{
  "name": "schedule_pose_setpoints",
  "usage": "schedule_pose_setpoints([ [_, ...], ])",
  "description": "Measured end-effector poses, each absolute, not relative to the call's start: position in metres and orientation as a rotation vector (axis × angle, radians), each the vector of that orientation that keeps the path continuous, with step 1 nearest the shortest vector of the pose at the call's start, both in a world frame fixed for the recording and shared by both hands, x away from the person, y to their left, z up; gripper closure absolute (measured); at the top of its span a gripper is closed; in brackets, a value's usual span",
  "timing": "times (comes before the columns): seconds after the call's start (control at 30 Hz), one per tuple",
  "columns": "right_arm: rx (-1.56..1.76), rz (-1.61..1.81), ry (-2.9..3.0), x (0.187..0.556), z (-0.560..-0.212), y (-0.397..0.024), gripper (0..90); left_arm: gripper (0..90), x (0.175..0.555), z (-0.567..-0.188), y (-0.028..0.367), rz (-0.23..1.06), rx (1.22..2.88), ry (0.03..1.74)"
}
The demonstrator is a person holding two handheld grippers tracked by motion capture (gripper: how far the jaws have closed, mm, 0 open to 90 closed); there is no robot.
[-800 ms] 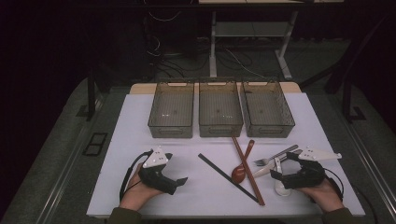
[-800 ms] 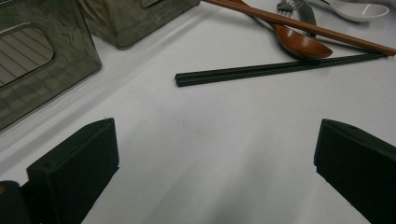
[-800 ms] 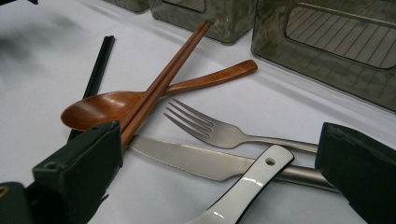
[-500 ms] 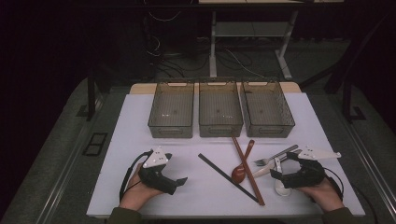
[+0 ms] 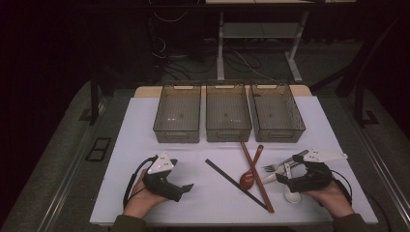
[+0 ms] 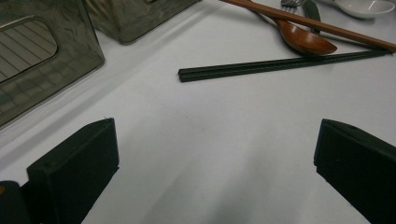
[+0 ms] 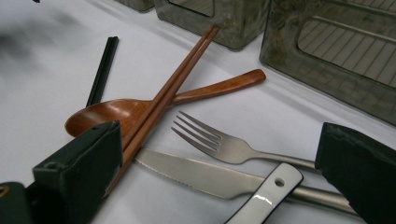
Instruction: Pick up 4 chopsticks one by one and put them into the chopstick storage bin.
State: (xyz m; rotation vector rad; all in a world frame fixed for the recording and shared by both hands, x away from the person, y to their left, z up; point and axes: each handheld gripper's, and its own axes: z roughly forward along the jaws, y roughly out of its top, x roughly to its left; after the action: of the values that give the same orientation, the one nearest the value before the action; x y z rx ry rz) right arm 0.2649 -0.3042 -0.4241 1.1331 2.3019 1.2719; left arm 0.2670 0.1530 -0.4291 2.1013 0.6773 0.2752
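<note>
Both my grippers sit spread and empty, right gripper straddling the fork to sort it, left gripper idle well left of it.

No text, label, brand, number or sign is readable anywhere.

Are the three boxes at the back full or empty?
Empty: the three boxes show bare see-through bottoms from above, and all cutlery lies outside on the white table.
</note>
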Motion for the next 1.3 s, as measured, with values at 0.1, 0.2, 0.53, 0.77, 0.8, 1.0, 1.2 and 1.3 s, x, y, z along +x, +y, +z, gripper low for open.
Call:
schedule_pose_setpoints([
  [0.1, 1.121, 1.271, 2.316, 0.269, -0.422, -0.301, 0.8, 0.0, 0.267, -0.429, 0.154, 0.277, 2.099, 0.682],
  [0.2, 1.12, 1.273, 2.322, 0.272, -0.42, -0.298, 0.8, 0.0, 0.266, -0.43, 0.154, 0.276, 2.088, 0.697],
  [0.53, 1.113, 1.271, 2.323, 0.276, -0.418, -0.294, 0.8, 0.0, 0.265, -0.428, 0.154, 0.282, 2.087, 0.693],
  [0.77, 1.092, 1.273, 2.332, 0.282, -0.414, -0.289, 0.8, 0.0, 0.265, -0.427, 0.152, 0.293, 2.094, 0.68],
  [0.8, 1.092, 1.273, 2.332, 0.282, -0.414, -0.289, 0.8, 0.0, 0.265, -0.427, 0.152, 0.294, 2.092, 0.68],
  [1.0, 1.084, 1.284, 2.349, 0.29, -0.411, -0.282, 0.9, 0.0, 0.264, -0.426, 0.151, 0.279, 2.083, 0.682],
  [1.2, 1.079, 1.289, 2.358, 0.292, -0.409, -0.277, 3.4, 0.0, 0.264, -0.427, 0.149, 0.261, 2.077, 0.674],
  [1.3, 1.066, 1.304, 2.358, 0.296, -0.408, -0.275, 3.9, 0.0, 0.264, -0.426, 0.149, 0.261, 2.073, 0.672],
])
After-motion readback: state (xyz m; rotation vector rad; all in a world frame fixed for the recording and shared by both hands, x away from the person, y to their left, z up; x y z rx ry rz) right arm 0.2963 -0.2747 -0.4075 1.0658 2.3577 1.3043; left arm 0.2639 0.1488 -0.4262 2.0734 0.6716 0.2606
